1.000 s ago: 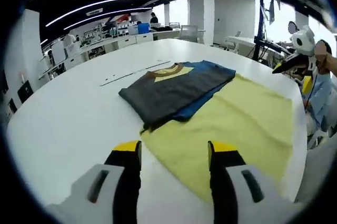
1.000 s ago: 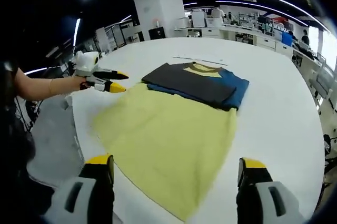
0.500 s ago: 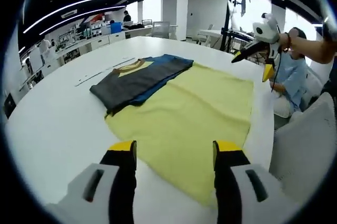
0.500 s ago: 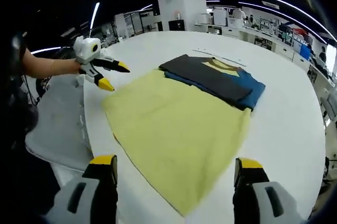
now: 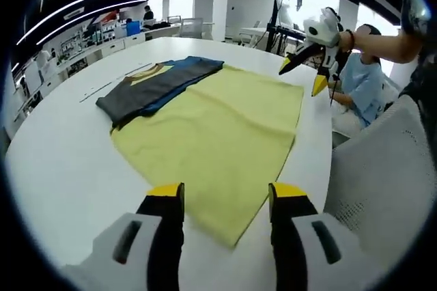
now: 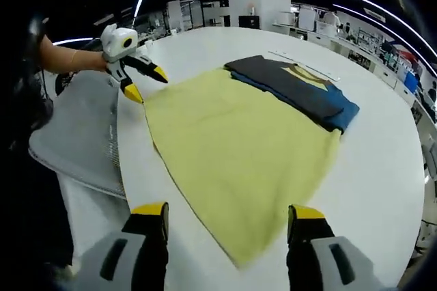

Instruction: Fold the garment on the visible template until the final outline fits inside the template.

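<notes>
One garment [image 5: 153, 83], folded dark grey over blue, lies at the far edge of one yellow template [image 5: 215, 134] spread flat on the white table [image 5: 61, 168] (bare surface all round). Two grippers, left gripper [image 5: 224, 199] and right gripper [image 6: 228, 217], hover open-jawed over the template's near corners, holding nothing.

Left gripper [image 5: 225, 199] now sits nearer the yellow template's [image 5: 218, 123] near corner than 1.0 s ago. Right gripper [image 6: 229, 219] jaws stand narrower than before, also closer to the template edge. In the right gripper view, the left gripper's jaw tips now reach the template's far corner.
</notes>
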`<state>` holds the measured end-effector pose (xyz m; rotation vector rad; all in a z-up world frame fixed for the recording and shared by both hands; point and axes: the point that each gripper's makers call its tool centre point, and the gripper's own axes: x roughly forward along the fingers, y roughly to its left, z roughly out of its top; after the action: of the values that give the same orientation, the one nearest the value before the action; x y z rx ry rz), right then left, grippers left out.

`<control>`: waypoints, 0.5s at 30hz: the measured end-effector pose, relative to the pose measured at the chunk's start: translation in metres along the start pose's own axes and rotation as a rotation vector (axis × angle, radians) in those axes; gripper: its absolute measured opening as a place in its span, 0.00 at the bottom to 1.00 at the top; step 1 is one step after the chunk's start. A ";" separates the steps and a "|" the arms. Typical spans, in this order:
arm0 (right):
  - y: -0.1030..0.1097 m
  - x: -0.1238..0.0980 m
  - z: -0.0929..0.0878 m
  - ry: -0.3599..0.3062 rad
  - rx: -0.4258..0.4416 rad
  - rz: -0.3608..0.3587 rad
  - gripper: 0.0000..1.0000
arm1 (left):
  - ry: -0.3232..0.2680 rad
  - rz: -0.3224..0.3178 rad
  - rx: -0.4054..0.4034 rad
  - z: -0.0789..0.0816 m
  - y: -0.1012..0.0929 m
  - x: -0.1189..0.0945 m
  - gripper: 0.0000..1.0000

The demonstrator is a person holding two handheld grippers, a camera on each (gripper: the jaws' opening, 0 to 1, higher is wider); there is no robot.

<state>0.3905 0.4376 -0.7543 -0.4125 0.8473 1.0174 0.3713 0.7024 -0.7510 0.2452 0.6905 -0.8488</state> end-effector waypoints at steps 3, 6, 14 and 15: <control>-0.001 0.000 -0.006 0.012 0.010 -0.002 0.61 | 0.019 0.000 -0.005 -0.007 -0.002 0.001 0.44; -0.004 0.000 -0.008 0.009 0.025 -0.015 0.55 | 0.037 0.001 -0.033 -0.014 -0.001 0.002 0.43; -0.003 0.004 -0.022 0.050 0.033 -0.011 0.47 | 0.076 -0.017 -0.003 -0.024 -0.010 0.002 0.40; -0.003 0.004 -0.022 0.049 0.033 -0.012 0.46 | 0.082 -0.016 0.005 -0.026 -0.010 0.002 0.39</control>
<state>0.3853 0.4240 -0.7714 -0.4153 0.9036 0.9845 0.3529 0.7064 -0.7712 0.2802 0.7682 -0.8596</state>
